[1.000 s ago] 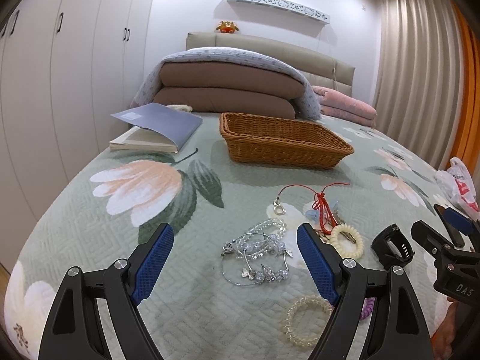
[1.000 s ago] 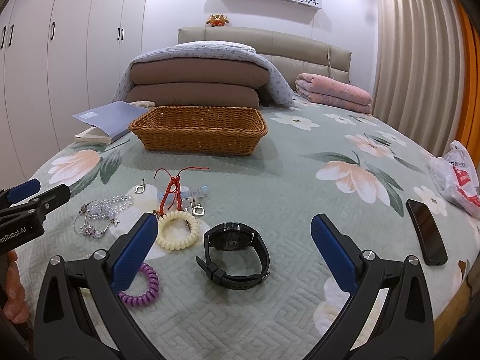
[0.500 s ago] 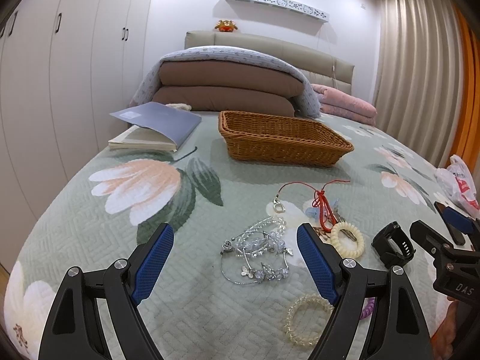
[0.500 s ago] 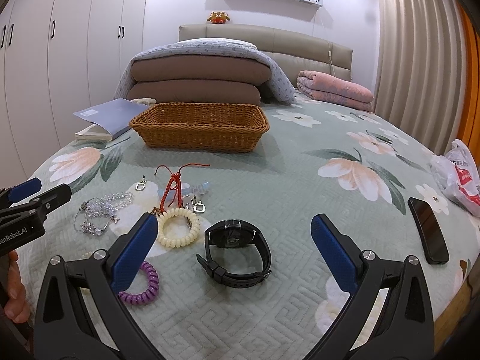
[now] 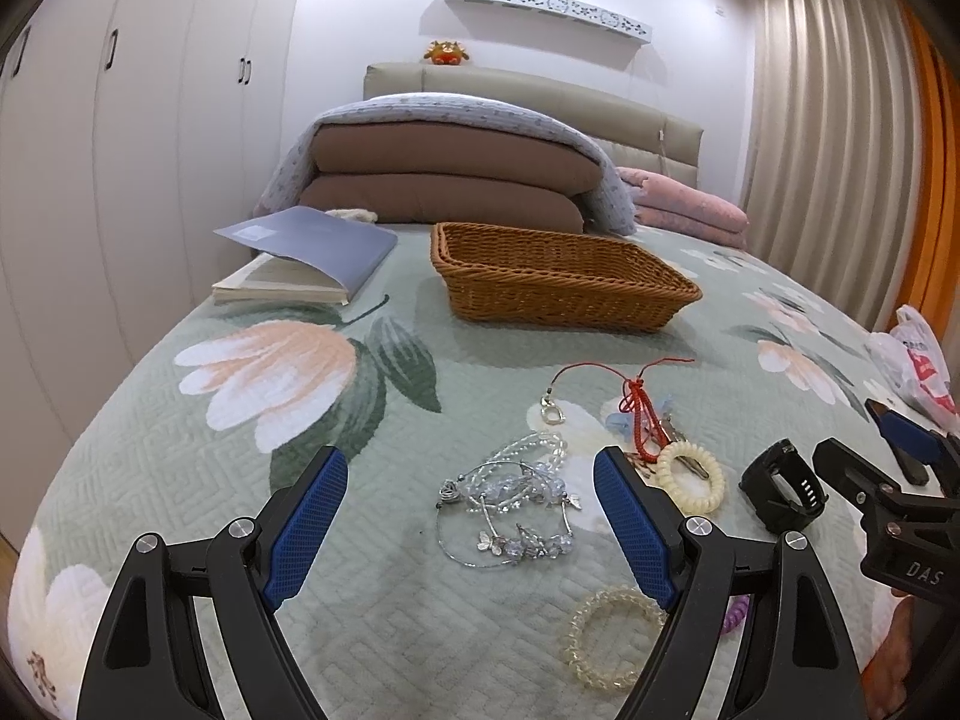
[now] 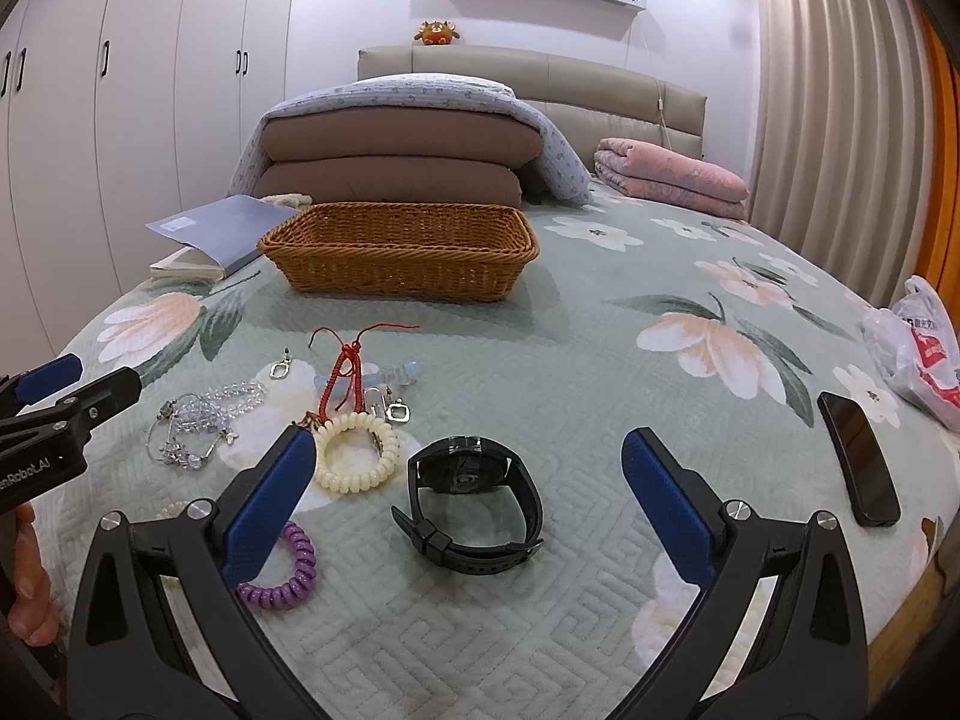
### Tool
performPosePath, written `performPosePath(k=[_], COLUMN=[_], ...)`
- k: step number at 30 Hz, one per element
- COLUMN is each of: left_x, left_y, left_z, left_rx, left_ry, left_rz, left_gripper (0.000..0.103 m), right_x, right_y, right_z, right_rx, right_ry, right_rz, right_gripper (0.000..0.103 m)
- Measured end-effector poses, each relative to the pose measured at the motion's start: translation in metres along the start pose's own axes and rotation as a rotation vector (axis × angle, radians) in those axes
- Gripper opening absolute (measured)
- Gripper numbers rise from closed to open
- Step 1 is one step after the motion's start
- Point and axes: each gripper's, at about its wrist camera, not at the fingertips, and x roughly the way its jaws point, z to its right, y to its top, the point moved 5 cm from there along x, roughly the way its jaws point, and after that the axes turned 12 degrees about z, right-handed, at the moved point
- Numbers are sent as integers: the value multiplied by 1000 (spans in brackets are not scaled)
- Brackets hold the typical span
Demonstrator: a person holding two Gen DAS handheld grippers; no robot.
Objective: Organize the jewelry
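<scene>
1. While both tools hover over the bed, I see my left gripper (image 5: 471, 513) spread wide with nothing between its blue pads (image 5: 306, 519); the tangle of crystal bracelets (image 5: 510, 498) lies on the quilt (image 5: 180, 480) straight ahead of the gap.
2. My right gripper (image 6: 468, 495) is likewise wide apart and holds nothing; the black watch (image 6: 474, 501) sits on the quilt between its fingers, untouched.
3. Just left of the watch lie the cream coil band (image 6: 357, 450) and, nearer me, the purple coil band (image 6: 282, 570), partly behind a pad.
4. A red cord charm (image 6: 345, 372) rests beyond the cream band, and a clear bead bracelet (image 5: 609, 636) lies close under my left tool.
5. Farther up the bed stands the wicker basket (image 6: 402, 252); I cannot see its floor.
6. Lettering: "DAS" on the right tool's body in the left view, "enRobot.AI" on the left tool's body in the right view.
7. At the right edge lie a dark phone (image 6: 858, 459) and a plastic bag (image 6: 918, 348) with red print I cannot read.
</scene>
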Motion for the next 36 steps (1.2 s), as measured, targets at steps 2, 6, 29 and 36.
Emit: performPosePath(k=[2,6,29,36], left_x=[-1,-8,0,9], left_y=[3,10,-55,-59], left_z=[0,-7,27,37], left_rx=[1,-14,-10,59], left_ry=[-7,-45,-277,-224], left_rz=[-5,-36,-385,-428], left_gripper=[86,86,56,28], right_x=[0,2,57,77], right_y=[0,4,-27,-34], right_z=[1,19,52,45], right_rx=[1,36,82,64], right_ry=[2,-9,126,156], right_rz=[-6,-36,-358,-416], right_gripper=[103,103,54,30])
